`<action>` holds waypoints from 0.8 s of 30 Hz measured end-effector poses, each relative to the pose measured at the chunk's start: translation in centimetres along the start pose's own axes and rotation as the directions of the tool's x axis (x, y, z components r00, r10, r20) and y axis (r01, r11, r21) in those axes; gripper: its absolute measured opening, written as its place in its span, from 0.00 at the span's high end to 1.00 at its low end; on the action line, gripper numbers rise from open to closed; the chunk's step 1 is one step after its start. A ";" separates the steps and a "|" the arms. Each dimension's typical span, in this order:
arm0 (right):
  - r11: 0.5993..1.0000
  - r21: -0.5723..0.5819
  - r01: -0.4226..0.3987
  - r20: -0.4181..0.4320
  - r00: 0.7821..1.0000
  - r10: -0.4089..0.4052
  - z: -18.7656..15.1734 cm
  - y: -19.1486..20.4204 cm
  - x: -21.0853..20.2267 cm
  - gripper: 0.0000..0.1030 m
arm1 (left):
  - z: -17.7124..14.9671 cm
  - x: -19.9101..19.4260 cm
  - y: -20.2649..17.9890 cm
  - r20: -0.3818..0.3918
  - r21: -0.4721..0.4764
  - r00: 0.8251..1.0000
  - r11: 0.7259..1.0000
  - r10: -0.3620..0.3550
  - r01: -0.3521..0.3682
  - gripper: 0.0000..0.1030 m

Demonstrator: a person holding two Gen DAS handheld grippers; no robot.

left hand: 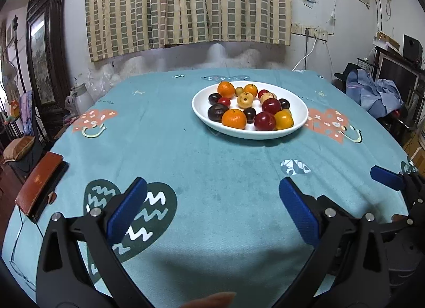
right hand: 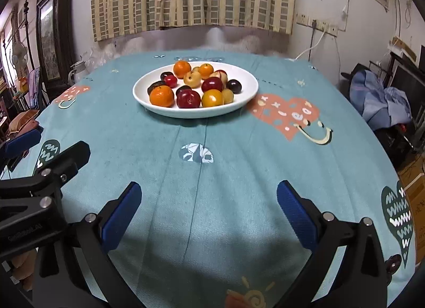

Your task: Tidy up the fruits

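Note:
A white plate (left hand: pixel 297 119) (right hand: pixel 247 87) sits toward the far side of the table, holding several fruits: oranges (left hand: pixel 234 119) (right hand: pixel 161 96), red plums (left hand: pixel 264 121) (right hand: pixel 188 99), dark plums (left hand: pixel 217 112) and yellow fruits (left hand: pixel 245 99) (right hand: pixel 212 98). My left gripper (left hand: pixel 212 201) is open with nothing between its blue pads, well short of the plate, above the tablecloth. My right gripper (right hand: pixel 208 207) is likewise open and empty near the table's front. Each gripper shows at the edge of the other's view: the right gripper's blue pad (left hand: pixel 386 176) and the left gripper's blue pad (right hand: pixel 22 142).
A teal tablecloth (left hand: pixel 212 154) (right hand: pixel 239 154) with heart prints covers the round table. A brown chair back (left hand: pixel 39 183) stands at the left edge. A wall with a curtain (left hand: pixel 186 5) lies behind; clothes and furniture (left hand: pixel 372 90) crowd the right side.

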State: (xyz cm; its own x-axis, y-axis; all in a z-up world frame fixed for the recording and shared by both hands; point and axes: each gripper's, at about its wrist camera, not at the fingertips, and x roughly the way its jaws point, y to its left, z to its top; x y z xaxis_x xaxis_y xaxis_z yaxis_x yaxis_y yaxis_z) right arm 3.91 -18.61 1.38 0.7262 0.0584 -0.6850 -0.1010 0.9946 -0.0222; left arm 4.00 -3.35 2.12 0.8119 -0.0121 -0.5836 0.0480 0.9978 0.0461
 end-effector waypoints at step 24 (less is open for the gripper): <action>0.999 -0.036 0.000 0.000 1.000 0.000 0.1 0.8 -0.1 0.01 | -0.2 0.0 -0.4 -0.016 0.010 1.000 1.000 -0.025 0.025 0.02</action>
State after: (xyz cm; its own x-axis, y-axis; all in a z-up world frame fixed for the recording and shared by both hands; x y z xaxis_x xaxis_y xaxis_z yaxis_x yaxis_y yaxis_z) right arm 3.82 -17.86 1.52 0.7265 0.0585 -0.6847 -0.1257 0.9909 -0.0487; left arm 3.85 -3.78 1.99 0.8011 -0.0357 -0.5975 0.0740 0.9965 0.0396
